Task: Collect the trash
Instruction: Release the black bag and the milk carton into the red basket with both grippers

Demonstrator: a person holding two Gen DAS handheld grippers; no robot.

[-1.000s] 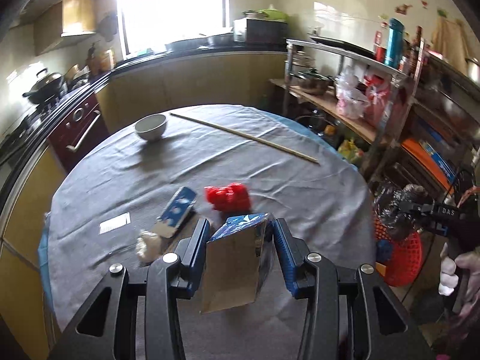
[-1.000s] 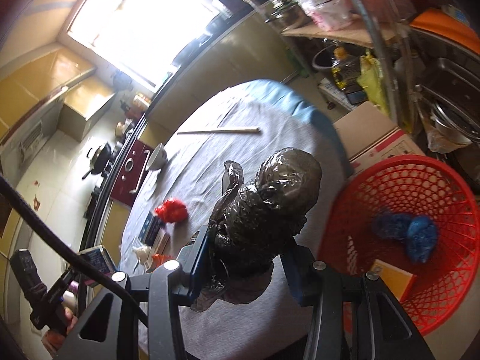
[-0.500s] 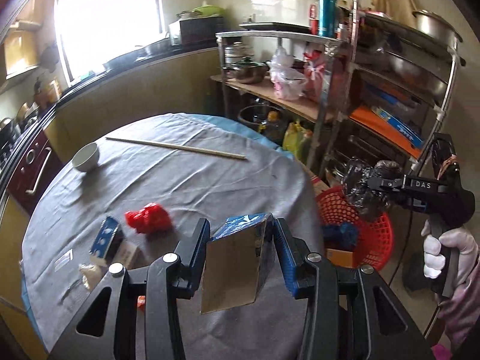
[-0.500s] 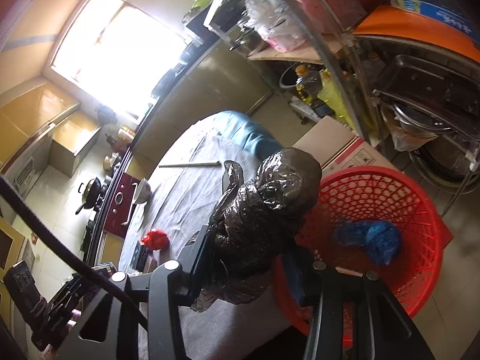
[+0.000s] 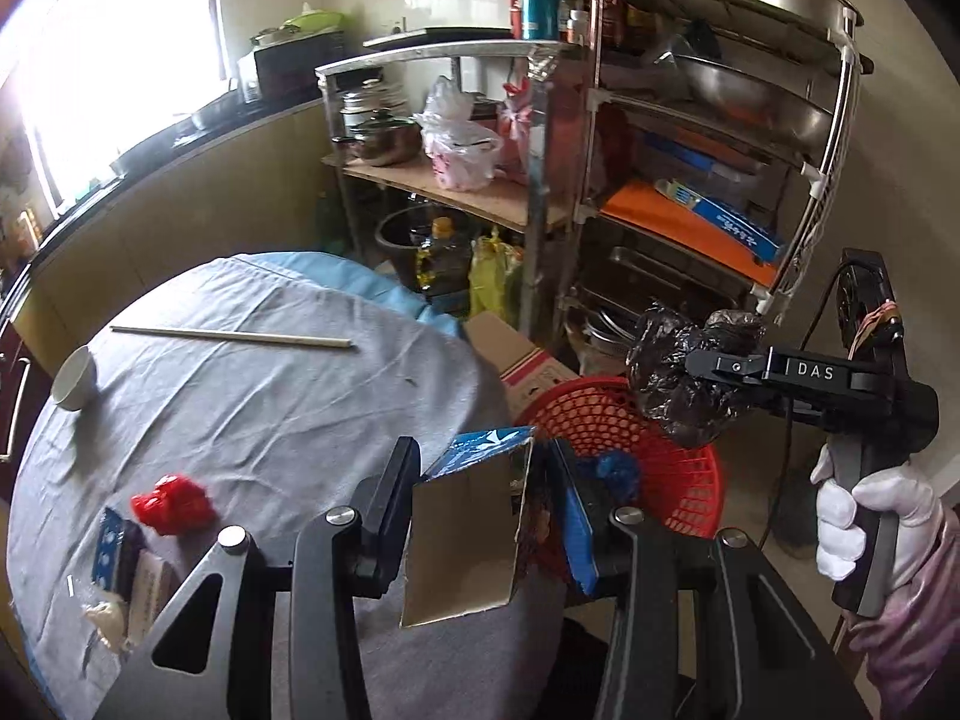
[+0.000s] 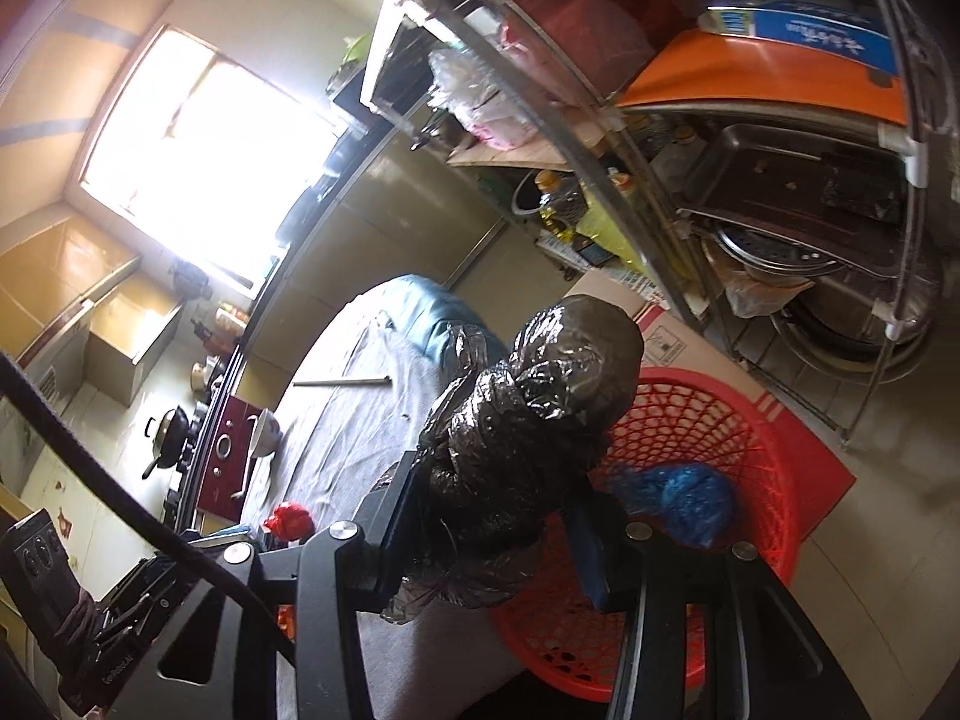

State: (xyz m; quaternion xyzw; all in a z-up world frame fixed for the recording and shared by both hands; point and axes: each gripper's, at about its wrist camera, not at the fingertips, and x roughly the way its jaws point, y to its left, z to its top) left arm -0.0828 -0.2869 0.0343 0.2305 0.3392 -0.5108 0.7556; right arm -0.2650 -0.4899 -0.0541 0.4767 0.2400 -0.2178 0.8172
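My left gripper [image 5: 483, 495] is shut on a torn blue-and-brown cardboard box [image 5: 465, 531], held at the right rim of the round table, beside the red basket [image 5: 678, 468]. My right gripper [image 6: 495, 498] is shut on a crumpled black plastic bag [image 6: 528, 414], which hangs above the near rim of the red basket [image 6: 720, 420]. The left wrist view shows that same black bag [image 5: 684, 378] over the basket, held by a white-gloved hand [image 5: 864, 516]. A blue wad [image 6: 678, 501] lies inside the basket. A red wrapper [image 5: 171, 504], a blue packet [image 5: 111, 546] and a white paper wad [image 5: 108, 621] lie on the table.
The table has a grey cloth [image 5: 258, 408] with a white bowl [image 5: 75, 378] and a long stick [image 5: 231, 336]. A cardboard carton [image 5: 516, 360] sits by the basket. A metal rack [image 5: 600, 180] crowded with pots and trays stands behind. Counter and stove [image 6: 228, 450] run along the far wall.
Both grippers have swung to the right, away from the table's middle toward the basket. The black bag now hangs over the basket's rim and the box has reached the table's right edge.
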